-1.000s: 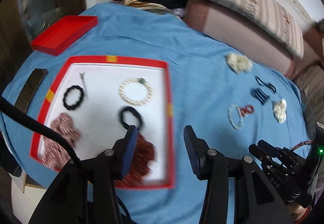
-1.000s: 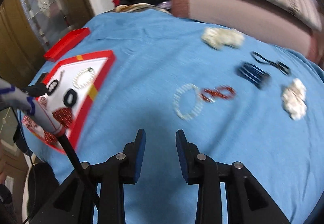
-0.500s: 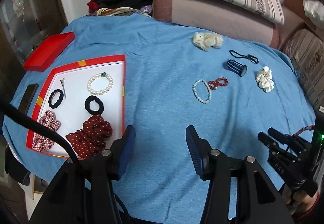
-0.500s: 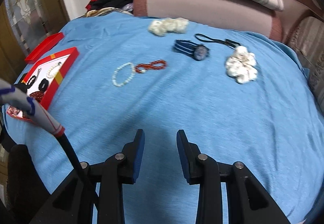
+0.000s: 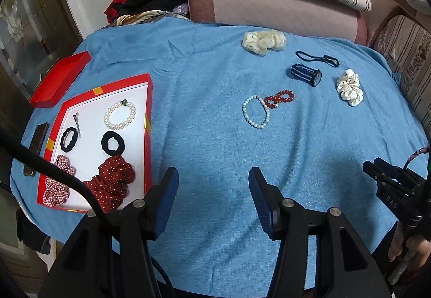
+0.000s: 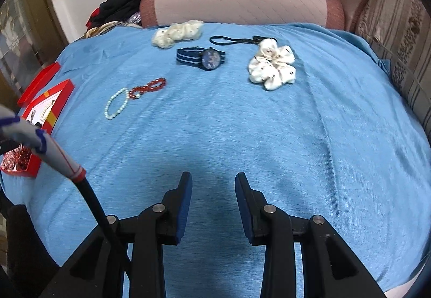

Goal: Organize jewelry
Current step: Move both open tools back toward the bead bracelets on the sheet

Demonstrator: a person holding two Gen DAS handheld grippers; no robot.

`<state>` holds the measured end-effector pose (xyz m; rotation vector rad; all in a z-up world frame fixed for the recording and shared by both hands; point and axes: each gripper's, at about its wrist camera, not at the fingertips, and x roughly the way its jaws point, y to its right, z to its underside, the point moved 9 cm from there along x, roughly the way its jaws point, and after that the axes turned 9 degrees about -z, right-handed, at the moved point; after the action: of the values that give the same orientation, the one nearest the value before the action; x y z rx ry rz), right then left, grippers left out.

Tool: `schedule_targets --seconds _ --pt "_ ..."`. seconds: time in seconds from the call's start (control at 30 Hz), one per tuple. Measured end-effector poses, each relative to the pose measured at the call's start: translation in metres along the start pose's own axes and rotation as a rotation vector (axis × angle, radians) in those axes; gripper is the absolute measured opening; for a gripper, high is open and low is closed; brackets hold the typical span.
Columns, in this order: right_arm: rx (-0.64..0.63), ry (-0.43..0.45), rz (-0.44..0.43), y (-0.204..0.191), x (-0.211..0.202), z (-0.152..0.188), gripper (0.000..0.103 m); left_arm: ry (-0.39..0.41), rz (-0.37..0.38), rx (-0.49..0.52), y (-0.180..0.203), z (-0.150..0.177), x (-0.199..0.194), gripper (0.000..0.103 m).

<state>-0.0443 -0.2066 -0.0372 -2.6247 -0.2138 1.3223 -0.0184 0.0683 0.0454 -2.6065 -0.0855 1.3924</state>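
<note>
On the blue-draped counter (image 5: 215,141), both claws, left (image 5: 213,198) and right (image 6: 212,203), hang released and empty, seemingly between picks; next, likely the pearl bracelet (image 5: 256,115) mid-counter goes to the red tray (image 5: 148,120) at the left edge.

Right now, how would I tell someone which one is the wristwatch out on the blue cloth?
Start at the blue cloth and look toward its far edge by the sofa. Between the cream scrunchie and the white scrunchie lies the watch. It alone has a round dark-blue face and a navy strap with pale stripes.
</note>
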Motion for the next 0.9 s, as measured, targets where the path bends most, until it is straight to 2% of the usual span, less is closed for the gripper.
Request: schedule_targets --seconds 0.3,0.47,0.63,0.9 --pt "0.059 0.007 -0.012 0.024 0.003 0.004 0.040 -0.035 -0.021 0.030 0.015 0.000 0.014 0.053" --pt "0.077 0.010 -0.003 0.041 0.004 0.003 0.042 -0.046 -0.007 0.038 0.024 -0.006 0.035 0.053" --pt "0.099 0.009 0.008 0.057 0.009 -0.004 0.042 -0.062 0.035 0.036 0.031 -0.018 0.067 0.053" --pt "0.146 0.000 -0.050 0.062 0.029 -0.031 0.043 -0.121 0.136 0.028 0.053 -0.041 0.125 0.053"
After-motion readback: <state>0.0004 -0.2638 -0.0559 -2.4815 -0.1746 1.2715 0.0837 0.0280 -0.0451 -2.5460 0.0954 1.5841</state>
